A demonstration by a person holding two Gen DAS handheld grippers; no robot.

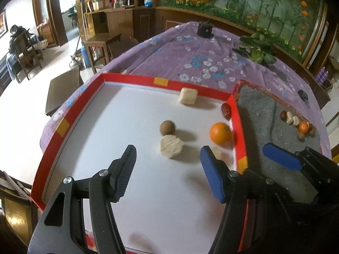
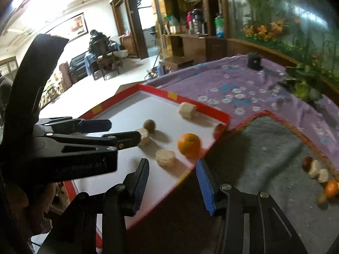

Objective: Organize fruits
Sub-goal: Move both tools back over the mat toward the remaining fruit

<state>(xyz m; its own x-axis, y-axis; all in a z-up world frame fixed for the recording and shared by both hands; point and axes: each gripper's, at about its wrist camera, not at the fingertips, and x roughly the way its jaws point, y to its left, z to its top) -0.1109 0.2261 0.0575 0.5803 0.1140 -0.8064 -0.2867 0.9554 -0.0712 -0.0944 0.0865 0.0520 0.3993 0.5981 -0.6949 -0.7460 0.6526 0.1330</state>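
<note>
A red-rimmed white tray [image 1: 131, 78] holds an orange [image 1: 220, 133], a brown round fruit [image 1: 167, 127], a red date [image 1: 226, 111] in the far right corner, and several pale sugarcane-like chunks [image 1: 171, 148]. My left gripper [image 1: 167, 169] is open and empty above the tray, short of the chunks. My right gripper [image 2: 171, 182] is open and empty over the tray's near right corner; the orange [image 2: 188, 144] lies just beyond it. On the grey mat [image 2: 264, 152] a row of sorted fruit [image 2: 317, 174] lines the right edge.
The tray [image 2: 190, 101] and mat [image 1: 258, 114] lie on a purple flowered cloth [image 1: 190, 50]. A leafy vegetable [image 1: 257, 49] and a small black object [image 1: 204, 29] sit at the far side. The left gripper [image 2: 118, 133] crosses the right wrist view.
</note>
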